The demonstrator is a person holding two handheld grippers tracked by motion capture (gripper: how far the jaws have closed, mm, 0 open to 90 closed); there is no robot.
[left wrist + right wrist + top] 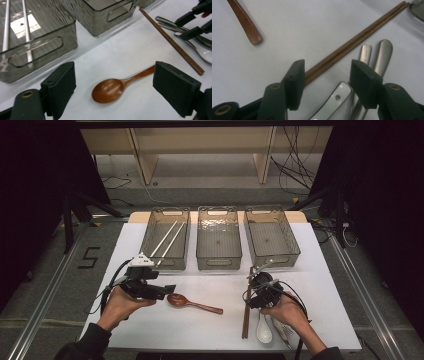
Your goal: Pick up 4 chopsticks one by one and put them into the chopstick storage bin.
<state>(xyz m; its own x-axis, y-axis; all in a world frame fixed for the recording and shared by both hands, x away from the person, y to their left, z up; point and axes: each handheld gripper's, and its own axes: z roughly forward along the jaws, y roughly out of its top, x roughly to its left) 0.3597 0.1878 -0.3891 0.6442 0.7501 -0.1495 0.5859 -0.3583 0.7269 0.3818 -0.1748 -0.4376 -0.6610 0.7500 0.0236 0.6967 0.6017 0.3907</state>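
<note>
A white tabletop (150,320) carries three clear grey bins in a row. Taking the middle bin (218,237) as landmark: the bin to its left (166,239) holds two metal chopsticks (168,238); the bin to its right (271,237) and the middle bin itself hold nothing. In front of the middle bin lies a wooden spoon (110,88), bowl up. The left gripper (113,91) has its fingers released, wide either side of that spoon without touching. In front of the right bin, the right gripper (325,82) is partly open, hovering over brown chopsticks (352,42), a white spoon (332,100) and two metal handles (377,58); stamped lettering on one handle is too small to read.
</note>
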